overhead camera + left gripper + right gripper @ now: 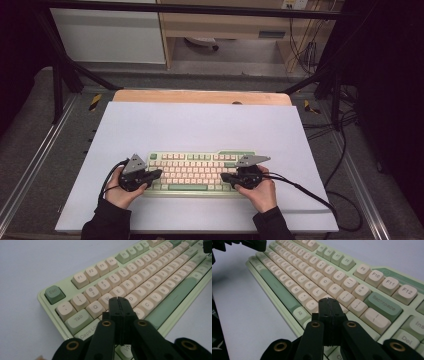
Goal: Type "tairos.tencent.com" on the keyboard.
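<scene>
White table (200, 125), green keyboard (195, 172), left gripper view reads Esc (53, 293), right Backspace (383, 303)

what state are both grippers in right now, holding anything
left gripper: closed, empty, tips over the pale green and cream keyboard.
right gripper: closed, empty, over the same keyboard's right side.

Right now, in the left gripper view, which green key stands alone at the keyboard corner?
The Esc key. It is dark green and set apart at the corner; Tab is paler and sits in the rows.
</scene>
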`<state>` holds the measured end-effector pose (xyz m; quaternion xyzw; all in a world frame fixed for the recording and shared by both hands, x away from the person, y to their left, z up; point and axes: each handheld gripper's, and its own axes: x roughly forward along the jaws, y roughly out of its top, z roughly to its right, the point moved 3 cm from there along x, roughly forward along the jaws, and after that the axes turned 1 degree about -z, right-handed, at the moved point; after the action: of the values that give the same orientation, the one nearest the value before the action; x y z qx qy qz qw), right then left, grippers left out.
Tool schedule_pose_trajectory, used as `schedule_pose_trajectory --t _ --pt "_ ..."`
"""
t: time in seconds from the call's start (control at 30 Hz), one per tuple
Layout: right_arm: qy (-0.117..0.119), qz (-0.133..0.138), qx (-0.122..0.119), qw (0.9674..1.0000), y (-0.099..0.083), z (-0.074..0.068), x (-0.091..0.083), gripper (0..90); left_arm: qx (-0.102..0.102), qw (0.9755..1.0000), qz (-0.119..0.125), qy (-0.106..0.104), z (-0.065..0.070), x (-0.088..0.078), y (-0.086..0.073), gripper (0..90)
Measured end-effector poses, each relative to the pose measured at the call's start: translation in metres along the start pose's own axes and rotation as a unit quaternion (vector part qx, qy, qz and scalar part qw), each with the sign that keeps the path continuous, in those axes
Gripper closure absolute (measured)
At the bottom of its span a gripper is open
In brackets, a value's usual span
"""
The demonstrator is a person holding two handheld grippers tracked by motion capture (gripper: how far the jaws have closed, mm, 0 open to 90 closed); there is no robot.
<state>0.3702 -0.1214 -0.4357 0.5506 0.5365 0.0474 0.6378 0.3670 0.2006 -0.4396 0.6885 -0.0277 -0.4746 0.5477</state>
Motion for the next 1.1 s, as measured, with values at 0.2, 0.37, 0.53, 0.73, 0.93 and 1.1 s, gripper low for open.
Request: schedule_pose_trajectory --t 0.2,0.37,0.53,0.73,0.93,1.1 --pt "-0.005 0.002 0.006 1.0 -0.007 0.005 -0.004 90.0 0.006 1.0 -0.004 -0.004 0.006 0.004 0.001 90.0" --pt "-0.005 0.003 0.008 1.0 -0.01 0.007 -0.007 90.0 0.014 0.9999 -0.006 -0.008 0.011 0.008 0.004 90.0" --pt "-0.007 0.007 0.007 0.9999 -0.012 0.008 -0.011 90.0 0.02 0.9997 -0.006 -0.01 0.017 0.01 0.009 90.0" --pt "-0.009 0.01 0.011 0.9998 -0.013 0.01 -0.015 90.0 0.027 0.9995 -0.003 -0.013 0.025 0.014 0.019 90.0" --pt "-0.01 0.012 0.014 0.9998 -0.014 0.011 -0.016 90.0 0.034 0.9992 -0.007 -0.018 0.034 0.025 0.028 90.0" --pt "-0.008 0.013 0.014 0.9998 -0.014 0.011 -0.016 90.0 0.036 0.9991 -0.012 -0.02 0.039 0.036 0.033 90.0"
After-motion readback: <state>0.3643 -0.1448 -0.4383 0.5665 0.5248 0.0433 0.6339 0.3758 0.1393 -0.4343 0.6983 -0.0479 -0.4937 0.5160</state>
